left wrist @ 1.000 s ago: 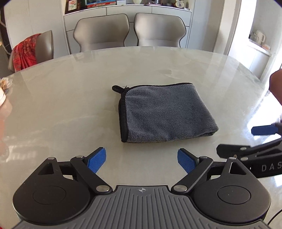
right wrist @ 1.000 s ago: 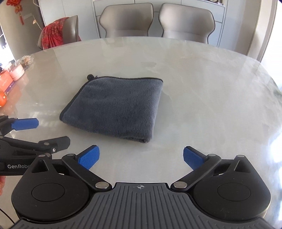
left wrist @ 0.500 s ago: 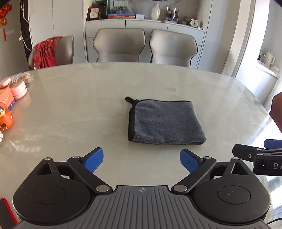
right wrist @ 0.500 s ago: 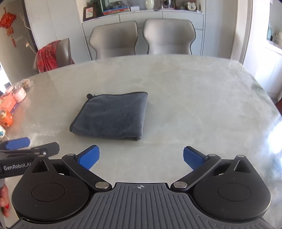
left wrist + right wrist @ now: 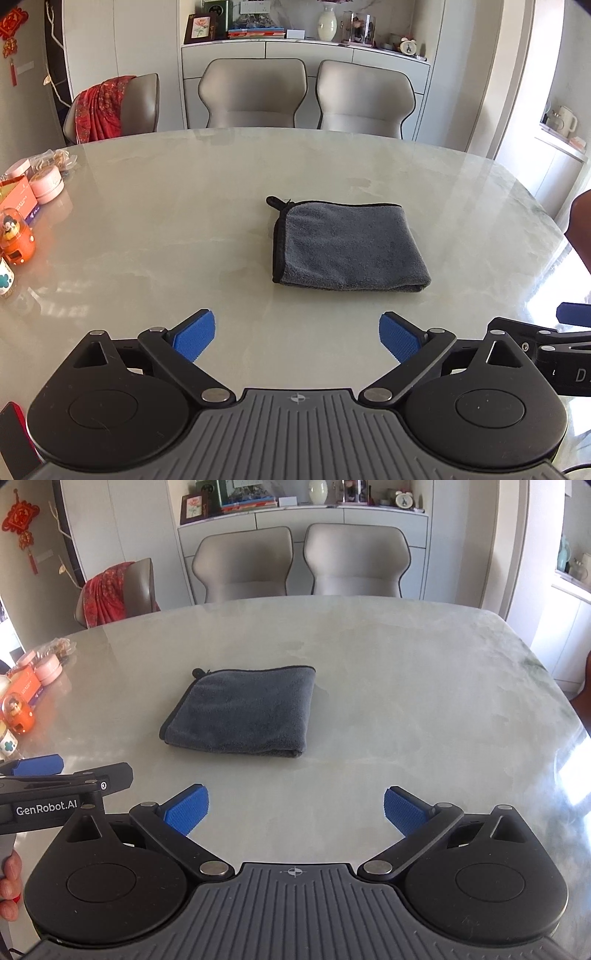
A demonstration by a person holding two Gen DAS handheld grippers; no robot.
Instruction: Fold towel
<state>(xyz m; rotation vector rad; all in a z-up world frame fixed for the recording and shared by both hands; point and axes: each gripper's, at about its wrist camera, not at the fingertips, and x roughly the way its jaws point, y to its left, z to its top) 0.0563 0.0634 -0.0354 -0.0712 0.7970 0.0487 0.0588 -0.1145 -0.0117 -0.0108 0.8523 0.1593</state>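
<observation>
Towel [image 5: 347, 246]: grey, folded into a compact rectangle, flat on the pale marble table [image 5: 166, 229] near its middle; black-bound edge and small hanging loop at the far-left corner, rounded fold along the side nearest the grippers.
Left gripper [image 5: 297, 334]: angled down toward the table, on the near side of the towel and well apart from it; blue pads spread wide, nothing between them. The jaws have just been opening.
Right gripper [image 5: 295, 810]: also angled down, near side of the towel and to its right; pads wide apart, only bare tabletop between them.
Spacing: the two grippers sit side by side, neither touching the towel.
Open room: bare tabletop on every side of the towel, most of it to the right and beyond; clutter only at the table's left edge, far from the towel.
Left-edge items: pink round tins [image 5: 48, 181], an orange toy [image 5: 16, 236].
Beyond the towel: two beige chairs [image 5: 255, 96] at the far edge, a third with a red cloth [image 5: 99, 110] to the left.
Only in the left wrist view: the right gripper's black frame at the right border.
Only in the right wrist view: the left gripper's side lettering, and fingers [image 5: 9, 882] of the person's hand on its handle.
</observation>
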